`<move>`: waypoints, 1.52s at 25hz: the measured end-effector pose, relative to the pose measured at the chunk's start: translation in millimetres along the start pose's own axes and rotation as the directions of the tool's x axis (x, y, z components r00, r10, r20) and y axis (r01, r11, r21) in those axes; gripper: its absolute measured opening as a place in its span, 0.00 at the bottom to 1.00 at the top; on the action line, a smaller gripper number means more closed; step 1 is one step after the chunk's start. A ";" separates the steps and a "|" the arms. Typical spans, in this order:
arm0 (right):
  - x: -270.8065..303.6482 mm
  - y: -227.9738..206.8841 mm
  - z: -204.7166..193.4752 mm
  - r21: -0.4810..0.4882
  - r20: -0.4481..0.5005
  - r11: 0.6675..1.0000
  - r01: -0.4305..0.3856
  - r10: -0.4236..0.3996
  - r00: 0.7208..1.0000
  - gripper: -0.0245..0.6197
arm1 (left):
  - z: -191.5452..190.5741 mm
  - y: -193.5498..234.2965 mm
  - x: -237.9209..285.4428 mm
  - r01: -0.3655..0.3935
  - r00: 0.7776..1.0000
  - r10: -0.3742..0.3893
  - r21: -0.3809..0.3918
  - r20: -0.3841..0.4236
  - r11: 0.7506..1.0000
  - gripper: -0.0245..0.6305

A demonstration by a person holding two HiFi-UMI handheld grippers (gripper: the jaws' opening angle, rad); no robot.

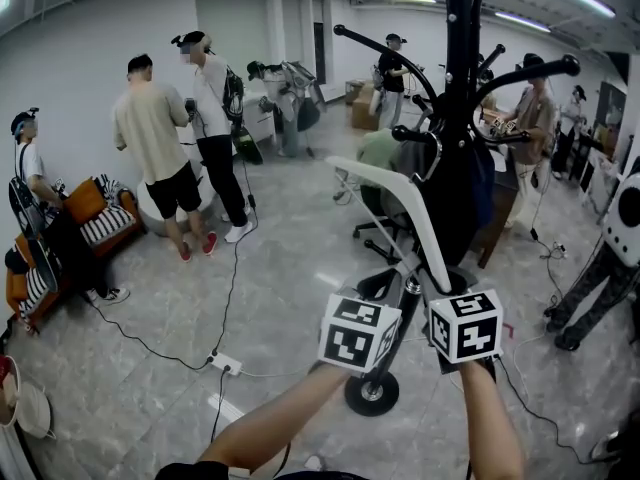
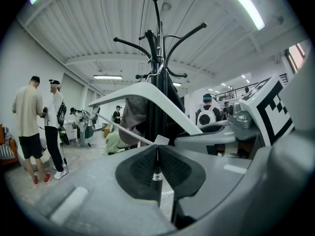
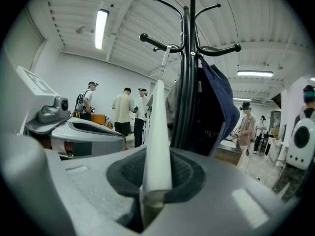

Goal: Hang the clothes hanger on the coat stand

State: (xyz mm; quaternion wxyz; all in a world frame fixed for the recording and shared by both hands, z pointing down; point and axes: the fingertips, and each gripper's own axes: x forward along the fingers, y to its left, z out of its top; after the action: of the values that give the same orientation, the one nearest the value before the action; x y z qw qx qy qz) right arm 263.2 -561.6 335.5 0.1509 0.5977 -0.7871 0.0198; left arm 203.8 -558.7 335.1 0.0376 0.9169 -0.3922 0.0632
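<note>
Before the stand [image 1: 460, 68], right gripper [image 3: 156, 173] clamps the hanger [image 1: 400, 196] by an arm, and left gripper [image 2: 157, 156] pinches its bar [image 2: 133, 134]. Both holds likely steady its hook [image 3: 166, 58] for a peg [image 3: 157, 41].

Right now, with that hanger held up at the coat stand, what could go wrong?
The hook of the hanger sits among crowded pegs of the coat stand, so it might miss or slide off. Dark clothes already hang there and could snag it. The left claw pinches only a thin bar, while the right claw holds one white tip, so the hanger might twist.
</note>
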 end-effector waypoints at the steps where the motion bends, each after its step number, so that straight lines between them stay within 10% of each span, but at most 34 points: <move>1: -0.4 0.3 -0.1 -0.004 -0.001 1.000 0.002 -0.002 1.000 0.14 | 0.0 -0.1 -0.1 0.000 1.000 0.000 0.000 0.000 1.000 0.05; 38: -57.6 24.8 9.8 0.042 0.148 0.999 -0.004 -0.002 0.989 0.30 | -5.5 -33.2 -45.6 -0.040 0.999 0.040 0.000 0.003 0.999 0.05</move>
State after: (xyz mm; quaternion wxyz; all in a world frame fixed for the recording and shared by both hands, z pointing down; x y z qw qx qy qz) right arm 251.4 -502.8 314.8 0.0794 0.6002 -0.7959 -0.0078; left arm 196.2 -502.6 333.3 0.0355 0.9090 -0.4105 0.0625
